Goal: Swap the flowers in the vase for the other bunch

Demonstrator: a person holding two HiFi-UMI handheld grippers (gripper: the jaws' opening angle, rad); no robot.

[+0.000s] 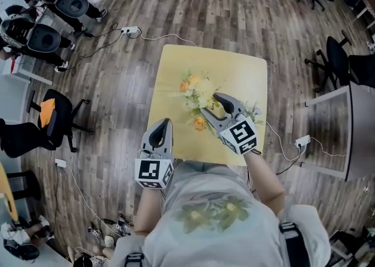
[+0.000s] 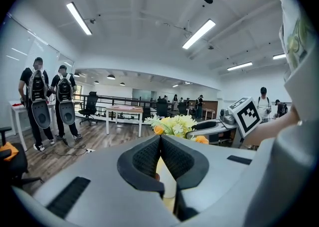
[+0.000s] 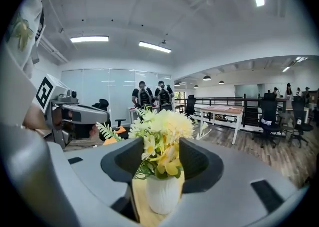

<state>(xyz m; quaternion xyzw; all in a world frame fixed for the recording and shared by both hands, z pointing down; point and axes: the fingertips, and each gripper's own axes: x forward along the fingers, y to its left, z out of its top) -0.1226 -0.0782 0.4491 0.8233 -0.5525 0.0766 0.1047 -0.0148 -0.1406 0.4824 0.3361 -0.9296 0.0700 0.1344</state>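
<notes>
A white ribbed vase [image 3: 160, 193] holds pale yellow flowers [image 3: 162, 124] on the yellow table [image 1: 234, 72]. In the right gripper view the bunch shows in the gap between the wide-apart jaws, and the pads do not press on it. From above, my right gripper [image 1: 212, 106] stands open right beside the flowers [image 1: 198, 93]. An orange bloom [image 1: 200, 123] with green leaves lies by it near the table's front; whether it belongs to a second bunch is unclear. My left gripper [image 1: 162, 133] is shut and empty over the table's front left edge, with the flowers [image 2: 175, 123] beyond its tips.
Wooden floor surrounds the small table. A black chair with an orange cushion [image 1: 50, 120] stands at the left and a power strip [image 1: 129, 30] with its cable lies beyond the table. A grey desk [image 1: 345, 125] is at the right. People with backpacks [image 2: 47, 104] stand further off.
</notes>
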